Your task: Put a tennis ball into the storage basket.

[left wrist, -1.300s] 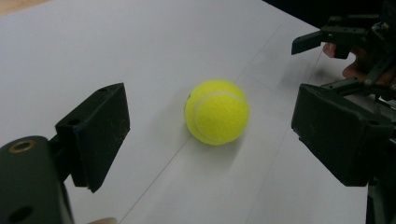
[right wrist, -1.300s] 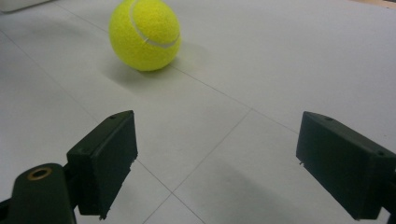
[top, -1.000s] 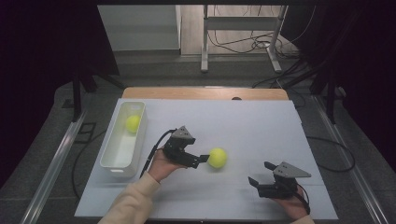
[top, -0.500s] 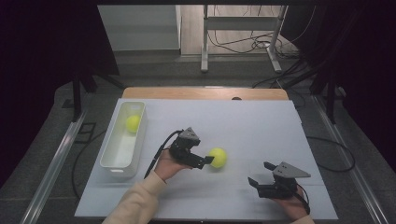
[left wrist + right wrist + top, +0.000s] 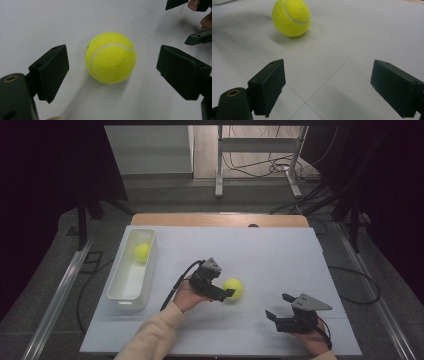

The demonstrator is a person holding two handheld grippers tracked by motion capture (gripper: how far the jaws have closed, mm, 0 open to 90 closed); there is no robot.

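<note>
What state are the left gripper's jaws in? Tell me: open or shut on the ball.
Open. The left gripper has a jaw on each side of the tennis ball, with white table showing in both gaps.

High view: fixed above the near edge, facing forward and down over the whole white tabletop (image 5: 280,255). Left gripper view: low and very close, looking between its own jaws at the tennis ball (image 5: 110,57), right gripper (image 5: 197,22) at the far corner. Right gripper view: low over the near right tabletop, facing left. Shared across all three: the same ball.
</note>
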